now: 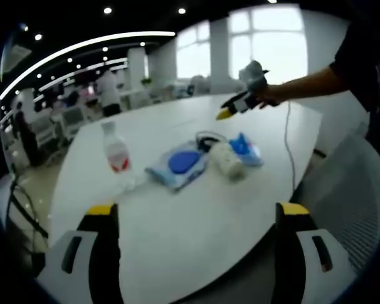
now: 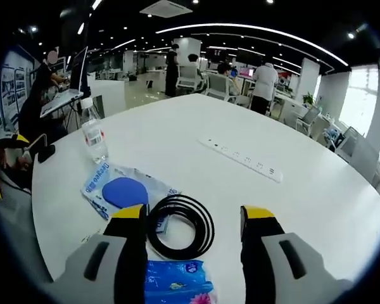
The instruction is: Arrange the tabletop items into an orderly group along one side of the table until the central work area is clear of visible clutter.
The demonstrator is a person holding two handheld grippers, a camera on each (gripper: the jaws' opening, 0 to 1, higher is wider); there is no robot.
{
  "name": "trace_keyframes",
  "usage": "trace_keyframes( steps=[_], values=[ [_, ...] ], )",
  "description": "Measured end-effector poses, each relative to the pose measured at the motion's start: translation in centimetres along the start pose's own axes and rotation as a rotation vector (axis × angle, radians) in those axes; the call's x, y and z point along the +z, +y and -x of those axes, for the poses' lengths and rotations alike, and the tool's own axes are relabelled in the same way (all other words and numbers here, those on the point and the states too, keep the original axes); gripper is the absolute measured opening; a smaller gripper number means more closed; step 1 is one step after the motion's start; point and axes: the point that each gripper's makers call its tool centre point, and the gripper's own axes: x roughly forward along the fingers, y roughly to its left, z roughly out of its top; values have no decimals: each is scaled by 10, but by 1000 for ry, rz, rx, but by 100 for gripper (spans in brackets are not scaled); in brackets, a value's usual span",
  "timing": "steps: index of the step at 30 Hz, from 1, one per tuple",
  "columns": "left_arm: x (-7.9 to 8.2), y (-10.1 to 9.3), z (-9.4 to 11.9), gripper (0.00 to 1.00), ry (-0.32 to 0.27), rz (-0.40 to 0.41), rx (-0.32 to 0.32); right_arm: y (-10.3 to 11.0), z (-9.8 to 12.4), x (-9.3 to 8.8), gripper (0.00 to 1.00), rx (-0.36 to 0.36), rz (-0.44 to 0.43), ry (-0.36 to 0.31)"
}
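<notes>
A large white table [image 1: 196, 221] stands in an open office, and the clutter sits bunched near its middle. In the left gripper view the left gripper [image 1: 199, 215] hangs low over the near edge of the table, its two yellow-tipped jaws spread wide apart with nothing between them but bare tabletop. Beyond it stands a clear water bottle [image 1: 116, 152], upright, a little apart from the rest. Beside the bottle lies a flat wipes packet with a blue oval lid [image 1: 180, 164], then a pale roll-shaped thing [image 1: 227, 159] that touches a blue tissue pack [image 1: 246, 147], with a black cable coil [image 1: 208, 137] just behind them. Farther off, a person's hand holds the right gripper [image 1: 240, 101] above the far side of the table; I cannot tell from here how its jaws stand.

In the right gripper view the right gripper [image 2: 193, 218] shows its jaws well open and holding nothing. The black cable coil [image 2: 180, 225] lies flat on the table between and just past the jaws, its edge overlapping the wipes packet [image 2: 123, 190]. The blue tissue pack [image 2: 176, 280] lies nearest, low between the jaws. The water bottle [image 2: 94, 136] stands beyond the packet, near the table edge. A white power strip [image 2: 240, 157] lies well apart, across the middle of the table
</notes>
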Motion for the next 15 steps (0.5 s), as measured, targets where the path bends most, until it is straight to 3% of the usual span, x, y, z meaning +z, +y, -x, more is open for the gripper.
trace_keyframes(
  steps=[15],
  values=[
    [-5,1,-1,100,26,-6,0,27,-29,-24,49,100,5,75]
  ],
)
